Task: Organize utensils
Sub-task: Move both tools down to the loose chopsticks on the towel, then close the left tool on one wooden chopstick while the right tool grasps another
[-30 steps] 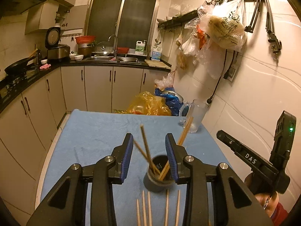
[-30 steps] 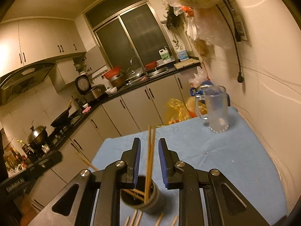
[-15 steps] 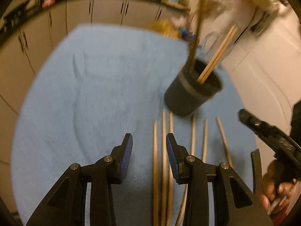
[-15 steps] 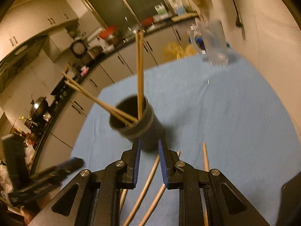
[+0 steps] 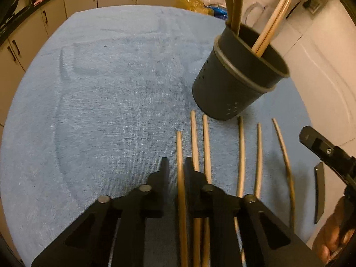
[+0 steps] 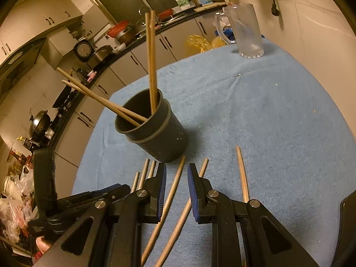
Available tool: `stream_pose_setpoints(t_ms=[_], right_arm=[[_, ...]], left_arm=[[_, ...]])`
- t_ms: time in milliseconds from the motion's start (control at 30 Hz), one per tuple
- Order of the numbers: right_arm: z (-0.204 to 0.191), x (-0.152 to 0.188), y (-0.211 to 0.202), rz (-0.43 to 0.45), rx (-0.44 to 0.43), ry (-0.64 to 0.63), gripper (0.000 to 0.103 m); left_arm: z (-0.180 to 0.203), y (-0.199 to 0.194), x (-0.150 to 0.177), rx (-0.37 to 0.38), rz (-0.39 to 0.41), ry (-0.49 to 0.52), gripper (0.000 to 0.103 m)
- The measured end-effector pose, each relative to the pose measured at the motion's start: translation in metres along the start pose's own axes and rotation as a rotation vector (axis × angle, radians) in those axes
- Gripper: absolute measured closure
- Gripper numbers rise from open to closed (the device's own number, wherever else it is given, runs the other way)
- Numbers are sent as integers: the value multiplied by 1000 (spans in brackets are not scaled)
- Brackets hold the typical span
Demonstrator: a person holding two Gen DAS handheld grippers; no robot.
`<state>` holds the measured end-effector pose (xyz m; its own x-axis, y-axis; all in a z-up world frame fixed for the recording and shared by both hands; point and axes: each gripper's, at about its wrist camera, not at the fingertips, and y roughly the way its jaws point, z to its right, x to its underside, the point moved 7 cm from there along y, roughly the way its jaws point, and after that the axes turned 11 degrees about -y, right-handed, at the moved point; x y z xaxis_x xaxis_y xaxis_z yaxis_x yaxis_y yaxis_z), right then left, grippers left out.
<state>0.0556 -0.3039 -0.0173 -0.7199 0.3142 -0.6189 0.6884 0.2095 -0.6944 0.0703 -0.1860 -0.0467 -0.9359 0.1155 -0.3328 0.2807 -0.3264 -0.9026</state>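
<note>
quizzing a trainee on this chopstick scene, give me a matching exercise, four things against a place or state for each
Things:
1. dark holder
2. glass mug
3. leftmost loose chopstick
4. left gripper

Places or states:
A. at the far end of the blue cloth
B. closed on a chopstick
C. upright on the cloth, with four chopsticks standing in it
D. lying between two jaws

Pairs: 1-C, 2-A, 3-D, 4-B

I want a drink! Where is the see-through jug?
The clear jug stands at the far end of the blue cloth near the white wall, upper right in the right wrist view, well beyond the dark chopstick holder.
</note>
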Motion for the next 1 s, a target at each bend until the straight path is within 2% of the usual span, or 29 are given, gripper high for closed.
stream_pose_setpoints(t_ms=[133, 233, 433, 667, 833, 1000], right_arm=[[0, 3, 8, -24, -4, 6, 82], [-4, 3, 17, -49, -9, -1, 82], [-23, 4, 44, -118, -10, -53, 82], [-29, 10, 79, -205, 77, -103, 88], [-26, 13, 90, -239, 147, -144, 94], [-24, 16, 89, -239, 140, -166, 94]], left_arm=[[1, 1, 1, -17, 16, 19, 95], [-4, -3, 2, -78, 46, 29, 95], [-37, -14, 0, -107, 67, -36, 95], [-54, -18, -1, -77, 70, -67, 94], [-55, -17, 0, -87, 77, -60, 94], [-51, -14, -1, -99, 91, -60, 97]])
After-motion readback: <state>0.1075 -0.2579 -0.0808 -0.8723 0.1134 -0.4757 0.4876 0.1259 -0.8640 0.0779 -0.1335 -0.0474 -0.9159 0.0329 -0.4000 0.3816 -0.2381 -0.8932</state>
